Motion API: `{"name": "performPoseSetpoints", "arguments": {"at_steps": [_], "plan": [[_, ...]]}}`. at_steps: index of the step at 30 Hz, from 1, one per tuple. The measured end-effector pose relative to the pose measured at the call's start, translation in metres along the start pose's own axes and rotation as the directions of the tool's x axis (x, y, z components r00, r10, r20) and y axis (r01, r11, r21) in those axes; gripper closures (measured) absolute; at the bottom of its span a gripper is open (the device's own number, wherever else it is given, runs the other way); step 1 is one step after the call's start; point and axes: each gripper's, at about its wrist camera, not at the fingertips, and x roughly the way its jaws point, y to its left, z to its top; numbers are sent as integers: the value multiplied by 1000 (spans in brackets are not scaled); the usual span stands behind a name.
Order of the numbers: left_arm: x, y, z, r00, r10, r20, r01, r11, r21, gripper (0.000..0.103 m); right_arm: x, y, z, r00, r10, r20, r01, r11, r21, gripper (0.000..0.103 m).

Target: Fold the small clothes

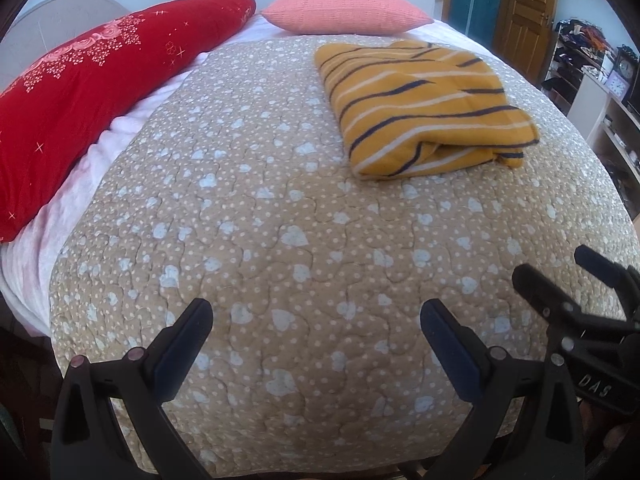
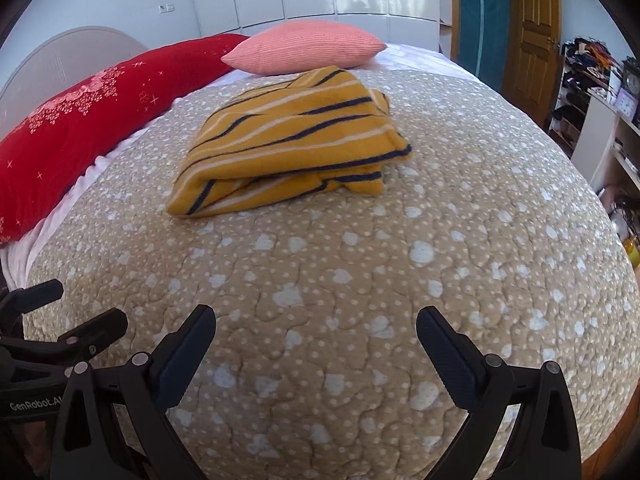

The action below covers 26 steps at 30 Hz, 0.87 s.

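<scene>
Left wrist view: left tool (image 1: 316,316) released, its two black fingers with dark blue ribbed pads spread wide over bare quilt (image 1: 280,208), gripping nothing. The right tool (image 1: 560,280) shows at the lower right edge of this view, also spread, with "DAS" lettering on its body. The striped garment (image 1: 424,108) lies folded on the bed, up and to the right, well apart from both tools.

Right wrist view: right tool (image 2: 316,322) released likewise, fingers wide apart above the quilt (image 2: 400,260), empty. The left tool (image 2: 76,308) pokes in at the lower left, with "GenRobot.AI" printed on it. Here the garment (image 2: 292,140) sits nearer centre frame, and its near edge shows the stacked layers of the fold more plainly, with a lower layer sticking out past the upper one.

Garment: mustard yellow, soft and fleecy, with thin navy and white stripes; roughly rectangular bundle, rumpled at one corner.

Quilt: tan, stitched in wavy puzzle-like seams, printed with pale hearts and white dots.

Behind the garment a salmon pink ribbed pillow (image 2: 304,46), just beside its far edge in the right view and clearly apart in the left view. A long red bolster (image 1: 100,88) with a pink floral print lies along the left side on a pale sheet.

Both views show a wooden door (image 2: 536,28) and cluttered shelves (image 2: 580,80) at right.
</scene>
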Motion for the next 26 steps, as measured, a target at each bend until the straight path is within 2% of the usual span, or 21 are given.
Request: {"name": "performPoseSetpoints", "arguments": {"at_steps": [10,19,26], "plan": [[5,-4,2,1000,-21,-9,20,1000,-4,0,9,-23,0,1000,-15,-25,17,998,67,1],[13,-2,3,1000,5,-17,-5,1000,-13,0,13,-20,1,1000,-16,-21,17,999,49,1],[12,1,-1,999,-50,-16,49,999,-23,0,10,-26,0,999,-34,-26,36,997,62,1]]}}
